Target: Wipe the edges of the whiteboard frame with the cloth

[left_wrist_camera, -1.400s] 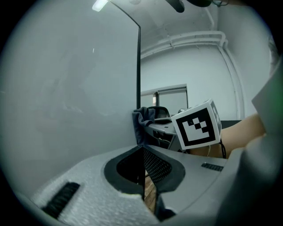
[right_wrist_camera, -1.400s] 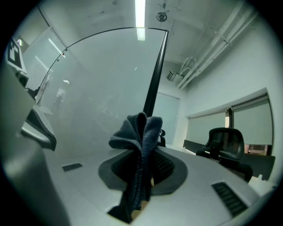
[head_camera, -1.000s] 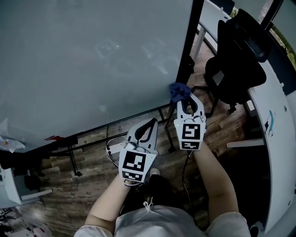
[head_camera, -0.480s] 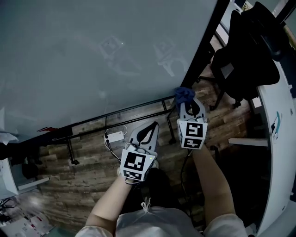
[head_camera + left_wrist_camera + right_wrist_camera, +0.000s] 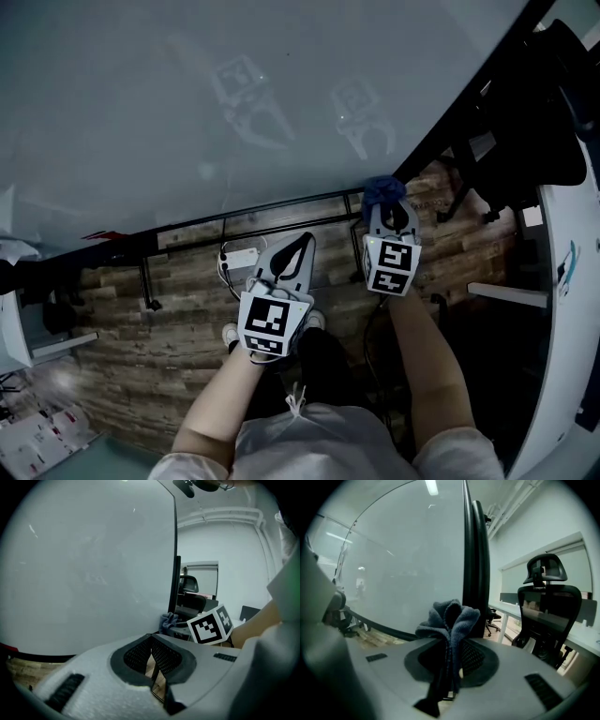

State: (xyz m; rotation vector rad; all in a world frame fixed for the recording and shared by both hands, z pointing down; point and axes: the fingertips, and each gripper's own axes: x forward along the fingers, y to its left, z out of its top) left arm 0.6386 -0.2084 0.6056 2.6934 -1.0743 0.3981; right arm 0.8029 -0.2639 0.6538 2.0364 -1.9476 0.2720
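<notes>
The right tool (image 5: pixel 383 204) is clamped on the cloth (image 5: pixel 382 189). Its jaws pinch a fold of blue-grey fabric, and a loose bunch stands proud just ahead of the tips. Straight ahead of that bunch is the dark whiteboard frame (image 5: pixel 466 98), near its lower corner. Cloth and frame look to be touching, though I cannot confirm it. In the right gripper view the frame rises directly behind the bunched cloth (image 5: pixel 449 618).

The cloth looks light, soft and fleecy, so it should mould around the frame's edge rather than skate off it. The same softness means drag along the frame could tug it out of the jaws. A hold deep in the fold, as now, seems the sound one, leaving the free bunch forward as the wiping face.

The left tool (image 5: pixel 303 244) hangs beside and behind the right one, jaws together on nothing.
</notes>
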